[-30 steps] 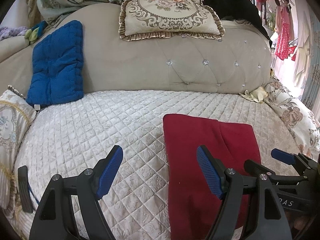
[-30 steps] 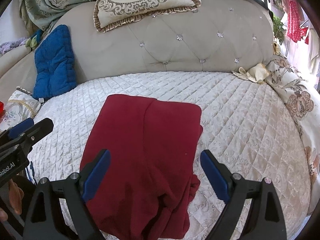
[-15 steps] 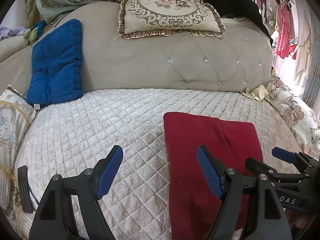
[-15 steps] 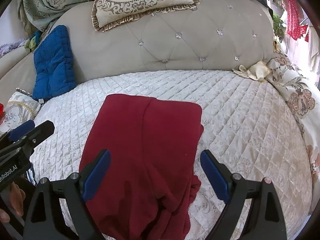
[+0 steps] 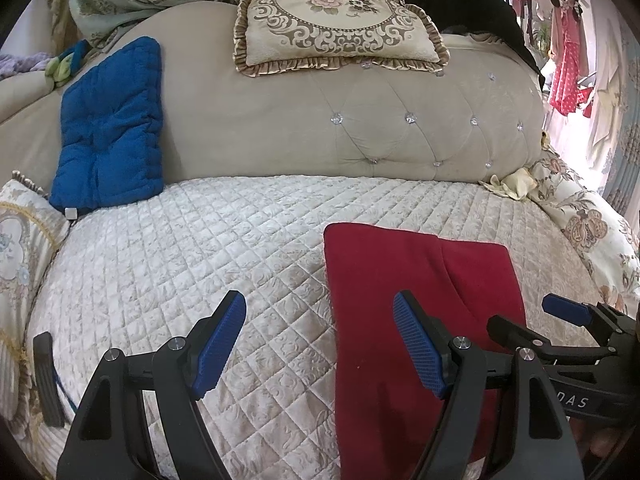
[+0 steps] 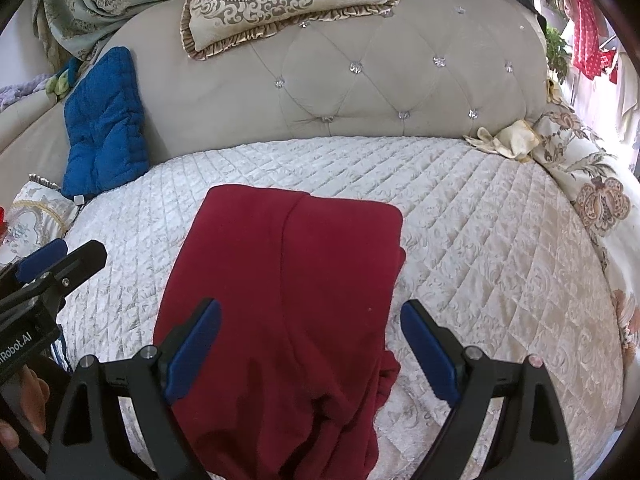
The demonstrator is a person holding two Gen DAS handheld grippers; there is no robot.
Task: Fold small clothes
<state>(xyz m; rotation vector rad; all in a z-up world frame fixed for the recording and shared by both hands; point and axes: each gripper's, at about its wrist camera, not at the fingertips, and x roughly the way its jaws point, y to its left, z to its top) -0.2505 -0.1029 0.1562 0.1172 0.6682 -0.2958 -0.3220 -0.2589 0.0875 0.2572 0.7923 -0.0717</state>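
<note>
A dark red garment (image 6: 288,300) lies folded lengthwise on the white quilted bed cover (image 6: 480,232); a lengthwise seam runs down it, and its near end is bunched. It also shows in the left wrist view (image 5: 392,292). My right gripper (image 6: 310,348) is open and empty, hovering over the garment's near part. My left gripper (image 5: 320,344) is open and empty, above the quilt (image 5: 200,248) by the garment's left edge; its right finger is over the cloth. The right gripper also shows at the right of the left wrist view (image 5: 560,320).
A beige tufted headboard (image 5: 360,132) curves behind the bed. A blue cushion (image 5: 108,128) leans on it at the left, an ornate floral pillow (image 5: 336,20) sits on top. Floral bedding (image 6: 592,184) and a crumpled cream cloth (image 6: 508,140) lie at the right. Clothes hang far right.
Both grippers have drifted slightly, so the scene sits a little lower and closer in view. The garment has not moved. Both grippers stay open.
</note>
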